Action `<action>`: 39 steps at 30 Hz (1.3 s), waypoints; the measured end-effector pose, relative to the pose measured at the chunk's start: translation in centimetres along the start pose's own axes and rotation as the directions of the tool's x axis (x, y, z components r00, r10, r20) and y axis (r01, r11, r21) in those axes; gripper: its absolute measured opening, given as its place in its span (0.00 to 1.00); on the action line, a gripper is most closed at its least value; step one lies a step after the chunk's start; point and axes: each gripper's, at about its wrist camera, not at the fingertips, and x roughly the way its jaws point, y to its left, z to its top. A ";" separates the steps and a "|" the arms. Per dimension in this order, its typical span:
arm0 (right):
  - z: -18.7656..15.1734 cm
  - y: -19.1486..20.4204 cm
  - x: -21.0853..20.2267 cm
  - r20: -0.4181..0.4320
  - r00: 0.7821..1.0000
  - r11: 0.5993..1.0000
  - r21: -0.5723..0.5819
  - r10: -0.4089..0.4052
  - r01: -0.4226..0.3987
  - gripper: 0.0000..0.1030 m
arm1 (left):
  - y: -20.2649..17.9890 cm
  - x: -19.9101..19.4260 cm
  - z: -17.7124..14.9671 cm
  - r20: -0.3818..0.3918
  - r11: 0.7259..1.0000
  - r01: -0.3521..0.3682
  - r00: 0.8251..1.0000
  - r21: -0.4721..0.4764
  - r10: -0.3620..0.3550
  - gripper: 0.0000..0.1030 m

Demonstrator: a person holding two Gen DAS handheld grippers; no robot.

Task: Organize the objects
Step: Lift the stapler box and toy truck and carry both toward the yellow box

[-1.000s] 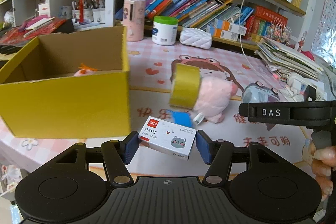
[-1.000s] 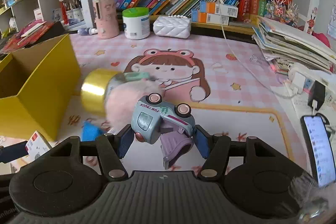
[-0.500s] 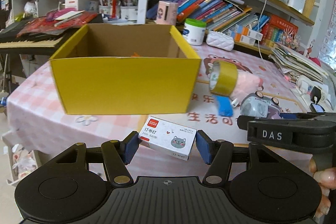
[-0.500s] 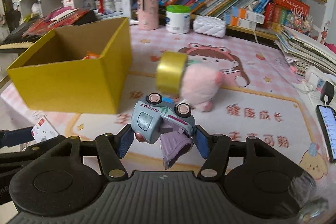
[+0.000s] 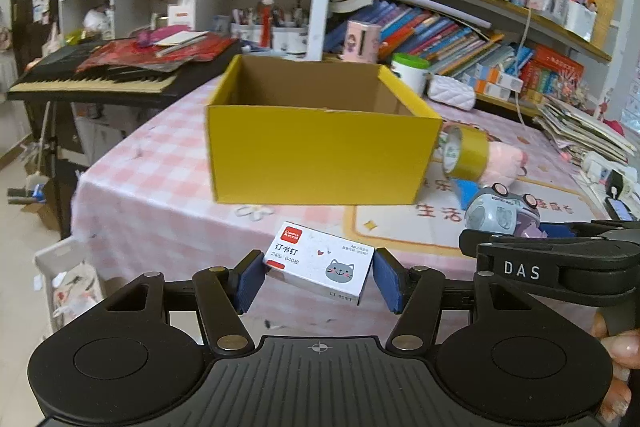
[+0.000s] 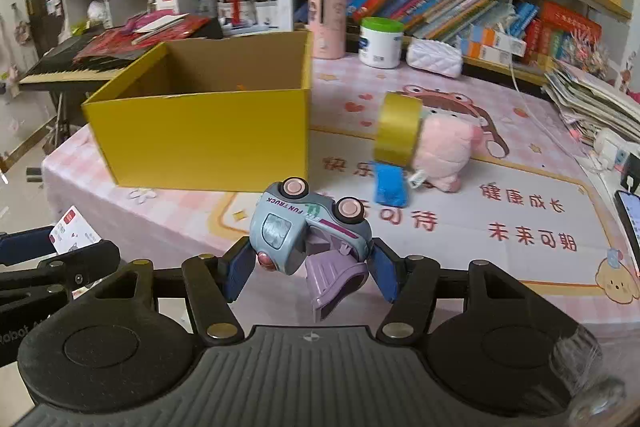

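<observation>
Since both loads look light and stiff, grips seem fine: left gripper (image 5: 318, 273) clamped on staple box (image 5: 320, 269) ends, right gripper (image 6: 308, 263) pinching toy truck (image 6: 308, 227) sides, slick plastic maybe; both short of yellow box (image 5: 320, 151).

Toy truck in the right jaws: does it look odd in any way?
Yes. The toy truck is held wheels-up, tilted, and its purple scoop hangs open below the jaws. The staple box in the left gripper also sits slightly askew.
</observation>
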 end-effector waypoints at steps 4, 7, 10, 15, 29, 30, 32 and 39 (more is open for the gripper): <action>-0.2 1.7 -0.6 0.004 1.000 0.999 -0.033 0.015 -0.015 0.57 | 1.2 -0.9 -0.2 0.009 1.000 -0.026 1.000 -0.018 0.026 0.57; -0.1 2.7 -1.0 0.013 1.000 0.998 -0.055 0.023 -0.022 0.57 | 1.9 -1.4 -0.2 0.020 0.999 -0.035 0.999 -0.027 0.035 0.57; -0.1 3.5 -1.3 0.020 0.999 0.997 -0.070 0.027 -0.026 0.57 | 2.4 -1.7 -0.2 0.028 0.999 -0.037 0.999 -0.028 0.038 0.57; 0.0 4.2 -1.5 0.025 0.999 0.997 -0.075 0.029 -0.027 0.57 | 2.8 -2.1 -0.1 0.038 0.999 -0.038 0.998 -0.026 0.039 0.57; -0.2 4.3 -2.0 0.029 0.999 0.998 -0.066 0.024 -0.022 0.57 | 2.7 -2.4 0.1 0.054 1.000 -0.020 0.998 -0.005 0.020 0.57; -0.1 4.3 -1.9 0.030 0.999 0.998 -0.067 0.023 -0.021 0.57 | 2.7 -2.4 0.2 0.057 1.000 -0.019 0.998 -0.006 0.020 0.57; -0.2 4.3 -1.9 0.031 0.999 0.997 -0.070 0.024 -0.022 0.57 | 2.6 -2.3 0.3 0.062 1.000 -0.022 0.998 -0.007 0.022 0.57; 0.7 4.3 -1.0 0.034 0.998 0.995 -0.091 0.050 -0.046 0.57 | 2.7 -1.6 1.4 0.080 0.999 -0.045 0.996 -0.017 0.046 0.57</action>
